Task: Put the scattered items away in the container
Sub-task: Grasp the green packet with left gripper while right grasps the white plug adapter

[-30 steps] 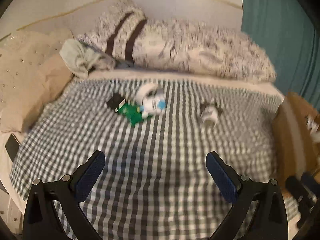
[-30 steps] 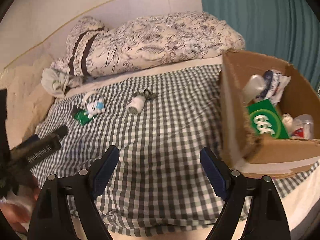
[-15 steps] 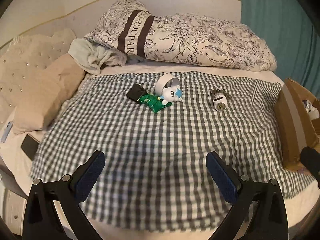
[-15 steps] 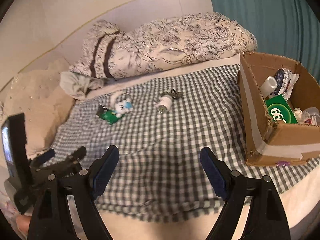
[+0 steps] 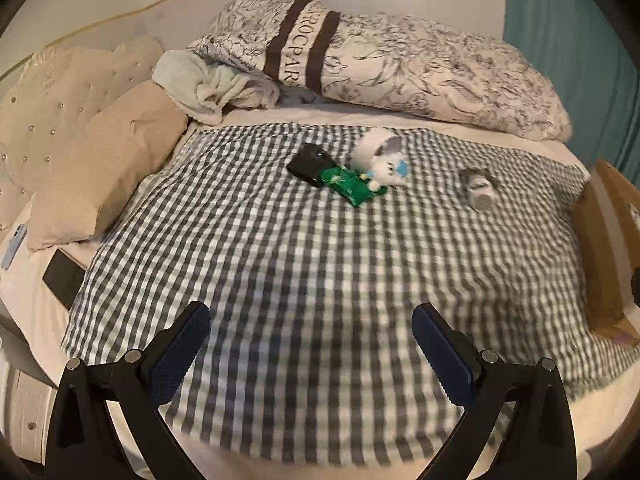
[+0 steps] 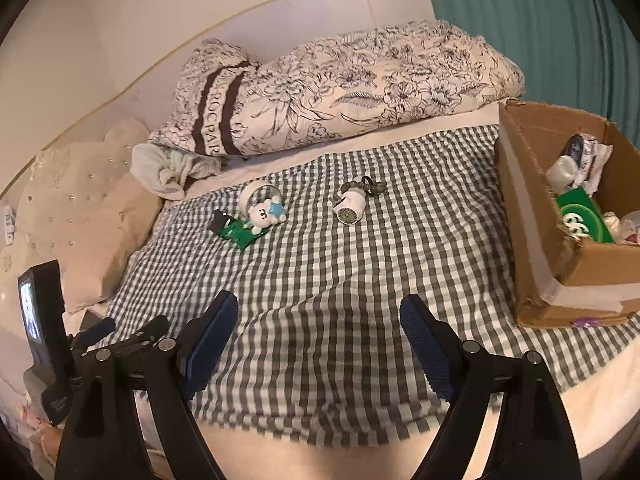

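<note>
On the checked blanket [image 5: 304, 264] lie a black box [image 5: 309, 161], a green packet [image 5: 352, 186], a white toy with a blue star [image 5: 386, 162] and a small white jar [image 5: 480, 194] with beads. The right wrist view shows the same toy [image 6: 264, 208], packet [image 6: 239, 233] and jar [image 6: 350, 206]. A cardboard box [image 6: 532, 216] holding several items stands at the right. My left gripper [image 5: 310, 348] is open and empty, near the bed's front edge. My right gripper [image 6: 318, 340] is open and empty too.
A floral duvet [image 5: 400, 64] and a pale towel [image 5: 200, 84] lie at the far side. Beige pillows [image 5: 108, 160] lie at the left. A phone [image 5: 14, 246] and a dark tablet [image 5: 64, 278] rest at the left edge. A teal curtain [image 6: 540, 28] hangs behind the box.
Both grippers have pulled back from the bed, so the items look farther away. Both stay open and empty.
</note>
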The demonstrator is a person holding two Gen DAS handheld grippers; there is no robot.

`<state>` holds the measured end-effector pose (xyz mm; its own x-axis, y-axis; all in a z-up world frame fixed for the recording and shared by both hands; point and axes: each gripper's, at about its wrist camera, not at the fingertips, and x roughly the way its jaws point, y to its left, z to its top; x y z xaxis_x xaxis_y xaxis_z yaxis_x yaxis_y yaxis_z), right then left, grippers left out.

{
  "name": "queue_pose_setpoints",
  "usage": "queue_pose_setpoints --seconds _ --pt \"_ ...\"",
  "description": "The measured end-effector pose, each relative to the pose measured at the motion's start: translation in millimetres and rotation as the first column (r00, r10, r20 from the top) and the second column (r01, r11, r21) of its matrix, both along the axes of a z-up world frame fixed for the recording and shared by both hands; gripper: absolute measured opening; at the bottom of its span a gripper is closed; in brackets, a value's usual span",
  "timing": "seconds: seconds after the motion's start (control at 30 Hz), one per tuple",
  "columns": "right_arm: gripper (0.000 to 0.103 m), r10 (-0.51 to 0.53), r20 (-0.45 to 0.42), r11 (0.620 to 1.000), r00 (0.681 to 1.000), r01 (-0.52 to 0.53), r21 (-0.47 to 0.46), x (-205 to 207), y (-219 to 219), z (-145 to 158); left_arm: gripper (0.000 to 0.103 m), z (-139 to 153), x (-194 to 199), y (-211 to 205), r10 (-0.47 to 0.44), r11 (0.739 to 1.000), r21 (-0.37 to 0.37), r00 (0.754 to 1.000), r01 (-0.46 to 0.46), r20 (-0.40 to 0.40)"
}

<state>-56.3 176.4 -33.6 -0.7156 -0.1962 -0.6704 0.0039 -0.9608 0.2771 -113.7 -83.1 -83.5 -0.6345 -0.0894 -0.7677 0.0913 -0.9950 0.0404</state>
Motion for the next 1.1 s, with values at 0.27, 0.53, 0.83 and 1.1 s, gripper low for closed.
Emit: queue_pose_setpoints --seconds 0.27,0.53,0.83,1.1 --pt "0.083 -0.016 0.033 0.999 0.999 0.014 0.043 -76.7 -6.3 -33.7 0.103 -39.8 -77.7 1.0 0.001 0.999 0.045 1.000 -0.002 0.014" --pt "0.083 -0.004 0.073 0.994 0.997 -0.004 0.110 -144.8 -9.3 -71.1 0.103 -66.6 -159.9 10.1 0.073 0.997 -0.035 0.997 -0.072 0.022" --pt "0.083 -0.031 0.094 0.993 0.995 0.020 0.115 -211.0 -7.5 -95.8 0.103 -87.4 -217.8 10.6 0.092 0.994 0.053 0.991 -0.097 0.095" --pt "0.082 -0.073 0.169 0.978 0.983 0.037 0.205 -259.6 -13.6 -134.1 0.100 -110.1 -235.6 19.9 0.067 0.996 0.051 0.988 -0.075 0.136"
